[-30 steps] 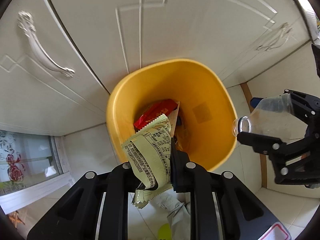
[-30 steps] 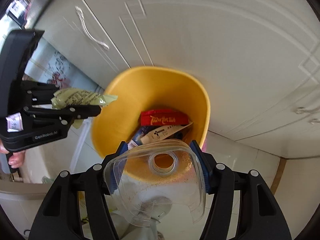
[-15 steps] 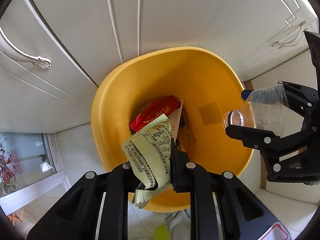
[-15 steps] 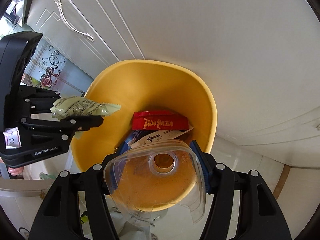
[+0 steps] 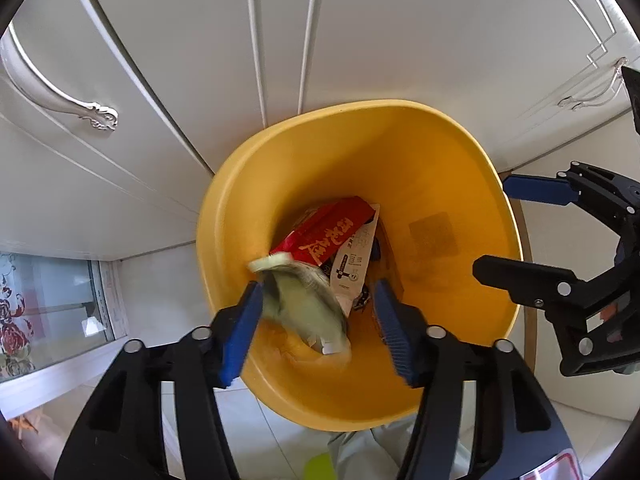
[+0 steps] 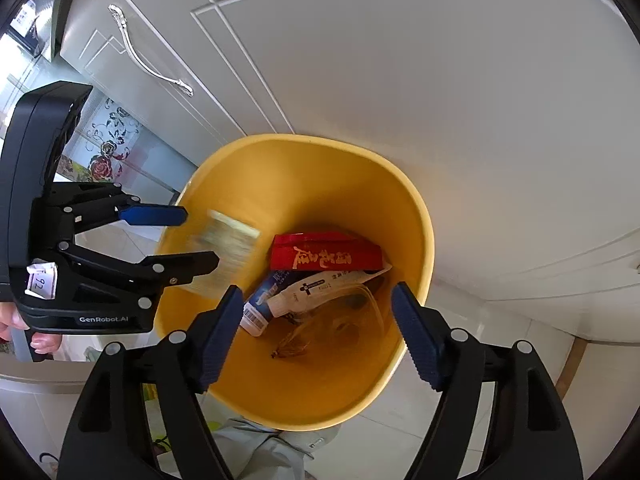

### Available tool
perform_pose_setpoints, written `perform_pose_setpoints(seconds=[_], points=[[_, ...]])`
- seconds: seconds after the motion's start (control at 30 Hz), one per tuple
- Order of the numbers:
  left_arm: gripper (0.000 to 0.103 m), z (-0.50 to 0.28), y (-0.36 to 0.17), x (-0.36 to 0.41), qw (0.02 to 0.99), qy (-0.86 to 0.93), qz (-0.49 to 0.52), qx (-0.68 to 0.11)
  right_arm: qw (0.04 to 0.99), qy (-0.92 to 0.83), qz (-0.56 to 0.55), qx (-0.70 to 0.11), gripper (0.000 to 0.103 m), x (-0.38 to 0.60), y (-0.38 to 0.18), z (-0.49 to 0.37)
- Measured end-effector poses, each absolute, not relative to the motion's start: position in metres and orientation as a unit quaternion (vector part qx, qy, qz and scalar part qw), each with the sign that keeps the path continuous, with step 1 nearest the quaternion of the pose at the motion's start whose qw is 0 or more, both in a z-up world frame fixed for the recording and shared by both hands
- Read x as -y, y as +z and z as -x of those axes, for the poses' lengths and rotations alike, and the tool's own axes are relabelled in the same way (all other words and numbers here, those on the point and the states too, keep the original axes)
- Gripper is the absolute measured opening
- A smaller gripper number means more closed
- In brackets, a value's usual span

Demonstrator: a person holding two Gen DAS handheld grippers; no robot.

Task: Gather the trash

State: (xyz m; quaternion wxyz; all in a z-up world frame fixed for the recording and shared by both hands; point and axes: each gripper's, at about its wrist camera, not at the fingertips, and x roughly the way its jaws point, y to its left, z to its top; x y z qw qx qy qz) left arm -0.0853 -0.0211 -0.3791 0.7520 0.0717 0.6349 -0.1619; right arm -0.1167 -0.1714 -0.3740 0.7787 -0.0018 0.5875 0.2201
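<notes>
At far left, white cabinet doors [image 5: 132, 92] with a curved silver handle [image 5: 60, 92], and low down a glass panel with red flowers [image 5: 16, 320]. Centre, against those doors, a yellow bin [image 5: 452, 184] on pale floor tiles [image 5: 160, 280].

Above the bin's near left rim, the left gripper [image 5: 316, 326], pointing steeply down, jaws opening, blue pads [image 5: 240, 332] spread. Between them, motion-blurred, a pale green wrapper [image 5: 304, 304]; left edge just beside the left pad, contact impossible to judge, well clear of the right pad. From the right wrist view, the same wrapper [image 6: 224, 248] blurred between the left gripper [image 6: 192, 236] fingers and the bin's inner wall, over the opening.

Deeper in the bin, a red packet with pale lettering [image 5: 328, 236], lying tilted, touching a white sachet with black print [image 5: 354, 264]. From the right wrist view, also a blue-and-white tube with a barcode [image 6: 264, 300] beside the sachet, and a clear plastic bottle [image 6: 340, 320] down on the bottom, hard to make out against the yellow.

At right, the right gripper [image 6: 316, 332], jaws opening, pads wide apart, nothing between them but the bin's interior. Seen side-on from the left wrist view, the right gripper [image 5: 492, 228] spread over the bin's right rim. Fingertips of a hand [image 6: 40, 342] under the left gripper's body.
</notes>
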Motion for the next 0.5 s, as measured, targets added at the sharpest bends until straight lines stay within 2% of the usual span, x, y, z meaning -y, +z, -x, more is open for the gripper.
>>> perform_pose_setpoints(seconds=[0.5], points=[[0.059, 0.083, -0.372, 0.017, 0.756, -0.16, -0.073, -0.631, 0.786, 0.215, -0.012, -0.58, 0.077, 0.182, -0.364, 0.122]])
